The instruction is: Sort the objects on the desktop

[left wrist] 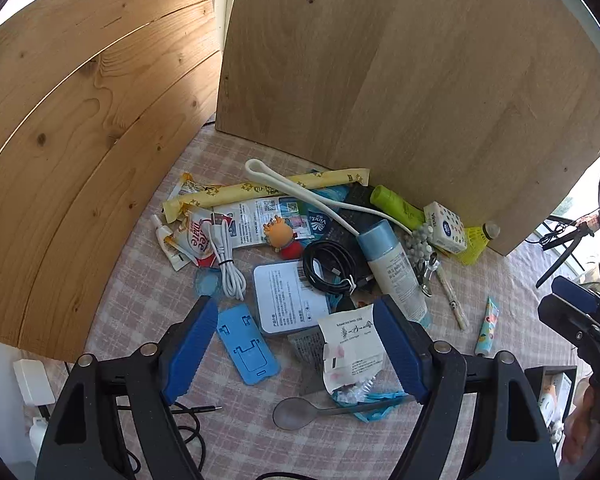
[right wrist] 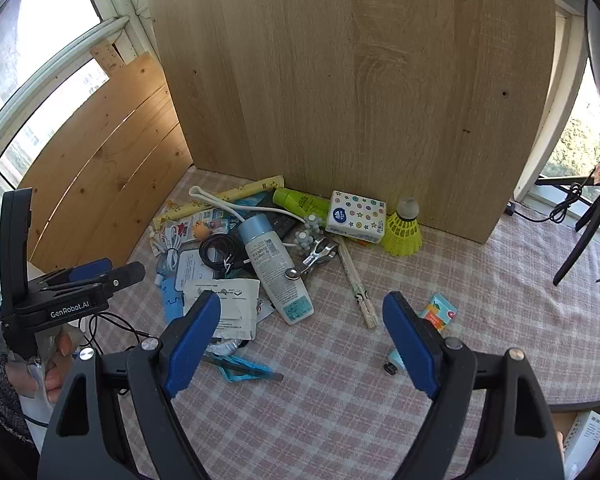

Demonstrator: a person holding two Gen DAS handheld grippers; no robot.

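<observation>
A heap of desk clutter lies on the pink checked cloth (right wrist: 500, 300) before an upright wooden board. It includes a blue-capped bottle (left wrist: 396, 268), a black cable coil (left wrist: 332, 266), a white cable (left wrist: 226, 264), a white box (left wrist: 288, 300), a tissue pack (right wrist: 356, 216) and a yellow shuttlecock (right wrist: 404, 228). My left gripper (left wrist: 296, 344) hangs open above a blue phone stand (left wrist: 246, 346) and a white paper packet (left wrist: 352, 348), touching neither. My right gripper (right wrist: 300, 340) stands open over bare cloth, with a small colourful tube (right wrist: 436, 314) just beyond its right finger.
The wooden board (right wrist: 360, 80) closes the back and a plank panel (left wrist: 80, 140) the left side. A black tripod (right wrist: 580, 232) stands at the far right. A spoon (left wrist: 296, 412) and wrapped chopsticks (right wrist: 358, 284) lie near the heap. A hand (right wrist: 56, 364) holds the left gripper.
</observation>
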